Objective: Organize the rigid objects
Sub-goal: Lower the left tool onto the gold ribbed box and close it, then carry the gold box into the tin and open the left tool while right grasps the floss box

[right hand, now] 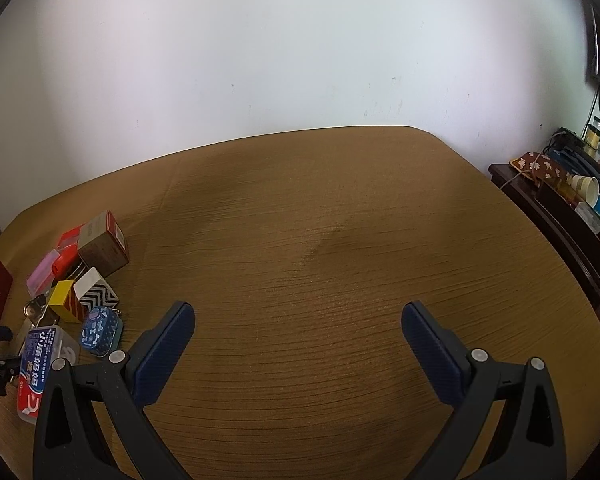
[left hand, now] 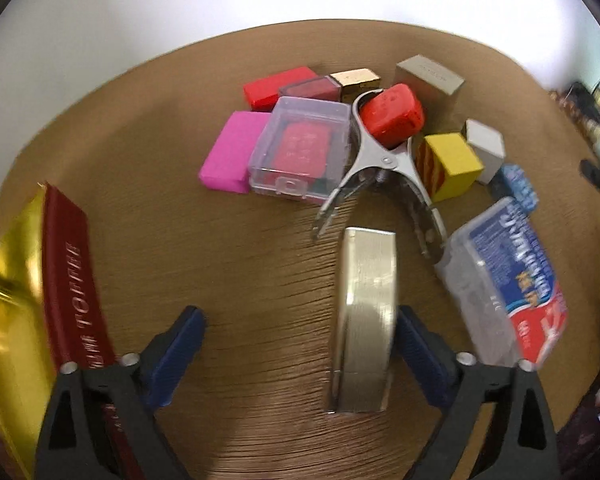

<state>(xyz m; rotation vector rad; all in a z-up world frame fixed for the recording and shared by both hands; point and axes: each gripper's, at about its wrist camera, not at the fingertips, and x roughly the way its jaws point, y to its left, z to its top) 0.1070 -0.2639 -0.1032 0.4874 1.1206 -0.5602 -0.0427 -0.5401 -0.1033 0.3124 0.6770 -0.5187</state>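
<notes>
My left gripper is open. A silver metal box stands on edge between its fingers, close against the right finger. Beyond it lie metal tongs, a clear case with a red card, a pink block, red blocks, a yellow box and a clear blue-label case. A red-and-gold toffee tin lies at the left. My right gripper is open and empty over bare table; the pile of objects sits far to its left.
The brown wood-grain table stands against a white wall. A grey box, a gold box and a white box are at the back of the pile. A dark side shelf with a paper cup stands off the table's right.
</notes>
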